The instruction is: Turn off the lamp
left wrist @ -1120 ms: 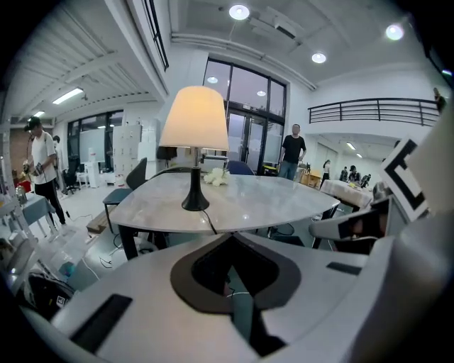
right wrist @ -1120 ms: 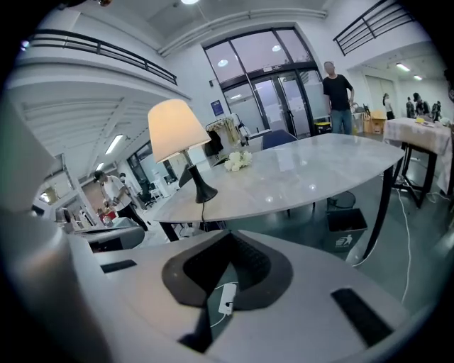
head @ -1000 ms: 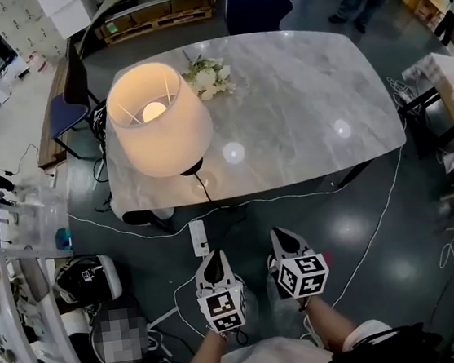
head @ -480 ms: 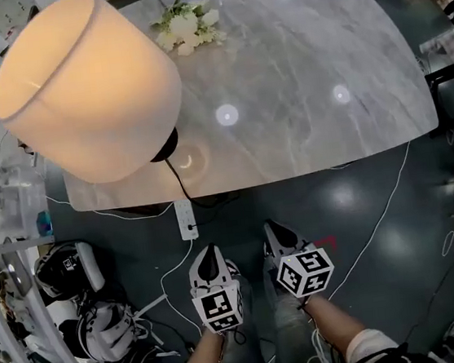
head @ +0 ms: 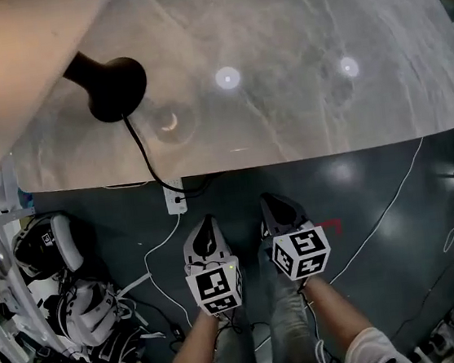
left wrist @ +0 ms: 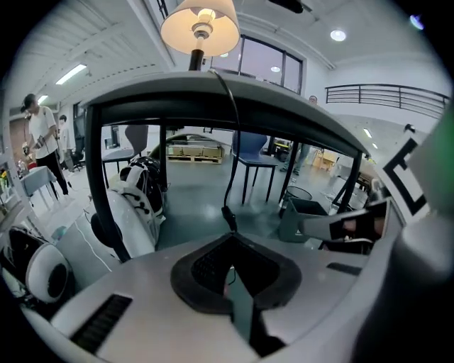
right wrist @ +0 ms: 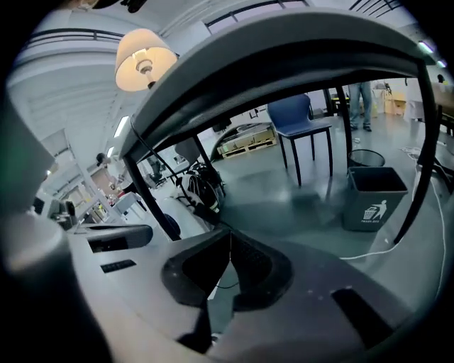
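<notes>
The lit lamp stands at the table's left end: its cream shade (head: 8, 72) fills the top left corner of the head view, above its black base (head: 113, 88). A black cord (head: 147, 166) runs off the table edge to a white power strip (head: 174, 198) on the floor. My left gripper (head: 206, 222) and right gripper (head: 272, 204) are side by side, shut and empty, in front of the table edge and over the floor. Both gripper views look up from under the tabletop: the shade (left wrist: 200, 27) shows above it from the left gripper (left wrist: 229, 248), and again (right wrist: 144, 59) from the right gripper (right wrist: 228, 244).
The grey marble table (head: 309, 117) spans the top of the head view. Helmets and bags (head: 55, 255) lie on the floor at left, and a white cable (head: 379, 215) at right. Beyond the table stand a blue chair (right wrist: 301, 117), a grey bin (right wrist: 372, 195) and a person (left wrist: 42, 135).
The head view has dropped closer to the table, so the lamp shade now looms at top left. Both grippers have sunk below the table edge and stay shut.
</notes>
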